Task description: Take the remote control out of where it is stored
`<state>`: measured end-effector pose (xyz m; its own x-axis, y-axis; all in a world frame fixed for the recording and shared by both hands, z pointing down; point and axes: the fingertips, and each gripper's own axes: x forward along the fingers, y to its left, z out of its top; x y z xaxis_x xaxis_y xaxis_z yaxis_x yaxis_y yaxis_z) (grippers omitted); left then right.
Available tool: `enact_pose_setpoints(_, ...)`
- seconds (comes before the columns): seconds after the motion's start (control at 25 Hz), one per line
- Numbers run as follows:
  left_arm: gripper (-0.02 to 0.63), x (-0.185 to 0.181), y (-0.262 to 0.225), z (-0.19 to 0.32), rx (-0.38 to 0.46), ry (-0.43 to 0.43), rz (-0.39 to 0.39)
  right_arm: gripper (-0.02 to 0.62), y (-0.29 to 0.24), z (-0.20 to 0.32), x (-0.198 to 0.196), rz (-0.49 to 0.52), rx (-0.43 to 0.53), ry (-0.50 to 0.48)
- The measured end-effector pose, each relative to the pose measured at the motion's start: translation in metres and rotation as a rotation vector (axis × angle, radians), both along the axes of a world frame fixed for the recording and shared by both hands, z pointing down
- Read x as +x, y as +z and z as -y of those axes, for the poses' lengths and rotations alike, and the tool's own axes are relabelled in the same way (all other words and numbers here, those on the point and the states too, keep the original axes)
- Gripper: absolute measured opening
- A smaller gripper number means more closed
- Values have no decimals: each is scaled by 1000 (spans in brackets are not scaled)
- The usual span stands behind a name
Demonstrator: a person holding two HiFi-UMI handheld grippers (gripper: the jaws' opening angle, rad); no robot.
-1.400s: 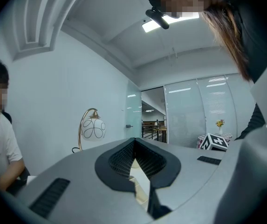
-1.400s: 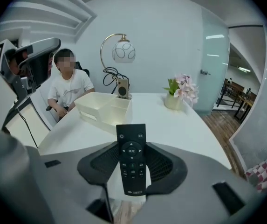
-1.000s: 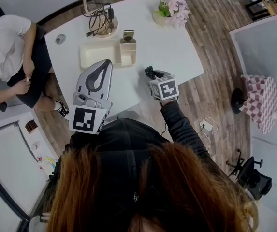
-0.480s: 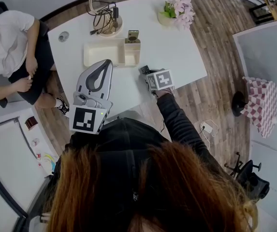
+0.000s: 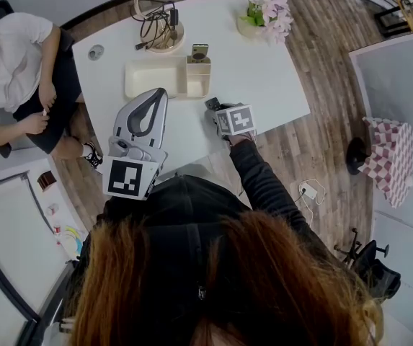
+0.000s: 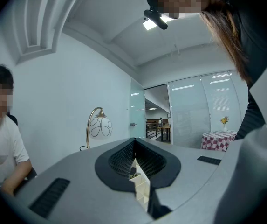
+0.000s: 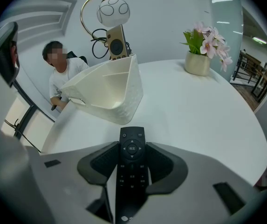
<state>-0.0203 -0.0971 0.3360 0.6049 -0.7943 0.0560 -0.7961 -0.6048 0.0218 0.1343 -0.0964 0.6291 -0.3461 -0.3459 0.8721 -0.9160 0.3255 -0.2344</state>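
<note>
now the remote control (image 7: 132,164) is out of the box (image 7: 119,94), clamped in the right gripper's (image 7: 132,148) fingers above the tabletop (image 7: 203,106) with the box at eleven o'clock, the left gripper's (image 6: 134,146) fingers together and empty, so next likely comes setting it down gently.

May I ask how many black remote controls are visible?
1: the black remote control is gripped between the right gripper's jaws, near the cream organizer on the white table. No other shows.
</note>
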Motion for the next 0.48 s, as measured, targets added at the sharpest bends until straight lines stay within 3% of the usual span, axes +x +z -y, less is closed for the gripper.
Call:
enact_pose_setpoints(0.24, 9, 0, -2, -2, 7, -3, -4, 192, -1, -1, -6, 23, 36, -4)
enact_pose_setpoints(0.48, 9, -1, -3, -3, 14, -3, -2, 202, -13, 3, -6, 40, 134, -12)
